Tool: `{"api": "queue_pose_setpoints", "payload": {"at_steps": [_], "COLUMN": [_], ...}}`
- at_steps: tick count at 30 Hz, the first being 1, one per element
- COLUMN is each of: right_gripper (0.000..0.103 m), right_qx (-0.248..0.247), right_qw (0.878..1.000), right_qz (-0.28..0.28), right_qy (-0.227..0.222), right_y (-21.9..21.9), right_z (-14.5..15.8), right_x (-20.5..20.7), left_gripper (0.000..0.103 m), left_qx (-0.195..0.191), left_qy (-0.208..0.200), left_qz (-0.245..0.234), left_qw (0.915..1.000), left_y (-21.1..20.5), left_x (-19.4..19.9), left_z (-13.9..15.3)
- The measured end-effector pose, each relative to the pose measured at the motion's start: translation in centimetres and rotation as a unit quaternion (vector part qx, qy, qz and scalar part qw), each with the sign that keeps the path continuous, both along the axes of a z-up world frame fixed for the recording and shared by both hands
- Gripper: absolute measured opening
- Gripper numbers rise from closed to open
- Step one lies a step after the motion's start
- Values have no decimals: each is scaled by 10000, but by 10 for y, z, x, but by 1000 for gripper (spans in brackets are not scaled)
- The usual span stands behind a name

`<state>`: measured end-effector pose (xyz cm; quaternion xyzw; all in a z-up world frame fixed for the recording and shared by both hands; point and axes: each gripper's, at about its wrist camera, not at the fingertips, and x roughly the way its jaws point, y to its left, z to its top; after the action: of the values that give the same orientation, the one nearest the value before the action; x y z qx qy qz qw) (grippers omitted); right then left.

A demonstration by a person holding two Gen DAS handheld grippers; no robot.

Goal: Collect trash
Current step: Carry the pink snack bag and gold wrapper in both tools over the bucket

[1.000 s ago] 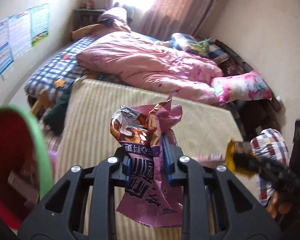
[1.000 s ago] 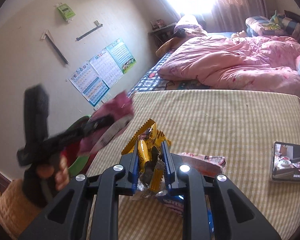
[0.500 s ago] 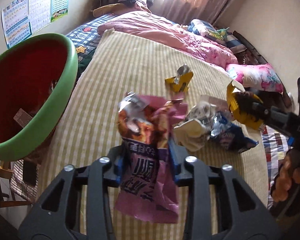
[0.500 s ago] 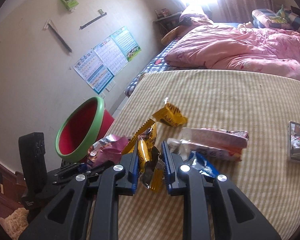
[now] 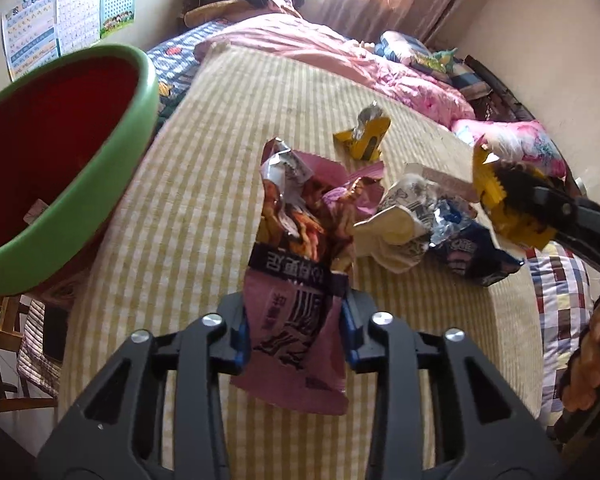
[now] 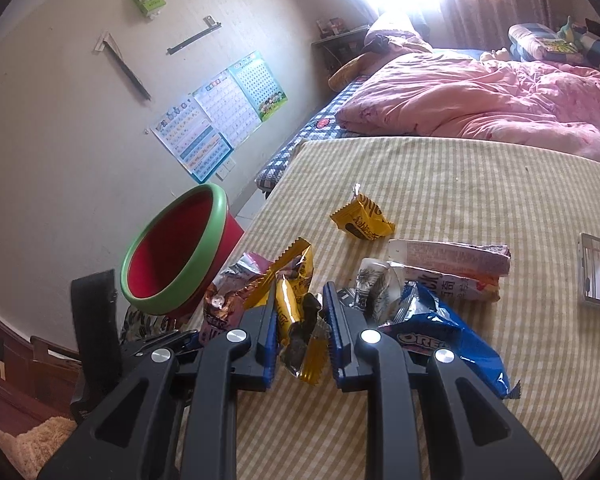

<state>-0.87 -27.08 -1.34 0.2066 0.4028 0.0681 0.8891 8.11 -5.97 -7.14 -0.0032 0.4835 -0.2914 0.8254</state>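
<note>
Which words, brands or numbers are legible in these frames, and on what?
"OREO": blue biscuit wrapper on the striped bedcover.
Large dark Chinese characters, upside down: pink snack bag in the left claw; not readable.
Red print: long white wrapper; too blurred.
Dark script: yellow wrapper; illegible.
Grid charts: wall posters; too small.

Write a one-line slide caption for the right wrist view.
Right gripper clamps a yellow wrapper above littered striped bedding, red bin nearby.
</note>
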Motion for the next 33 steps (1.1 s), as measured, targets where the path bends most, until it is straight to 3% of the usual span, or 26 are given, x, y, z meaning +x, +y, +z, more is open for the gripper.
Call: {"api": "queue_pose_setpoints", "payload": {"at_steps": [13, 33], "right_gripper": [21, 21], "right_qx": [-108, -223], "right_qw": [9998, 9996], "right_qz": [104, 84], "right_qy": [-90, -129], "right_y": [40, 95], "right_z": [8, 10], "right_x": [9, 33], "left_gripper": [33, 33], "left_qx": [-279, -367], "left_qy": [-835, -1024], "left_qz": [405, 444], "left_qw": [9953, 9931], "left_y": [52, 103], "left_x": [2, 26], "left_z": [58, 72]}}
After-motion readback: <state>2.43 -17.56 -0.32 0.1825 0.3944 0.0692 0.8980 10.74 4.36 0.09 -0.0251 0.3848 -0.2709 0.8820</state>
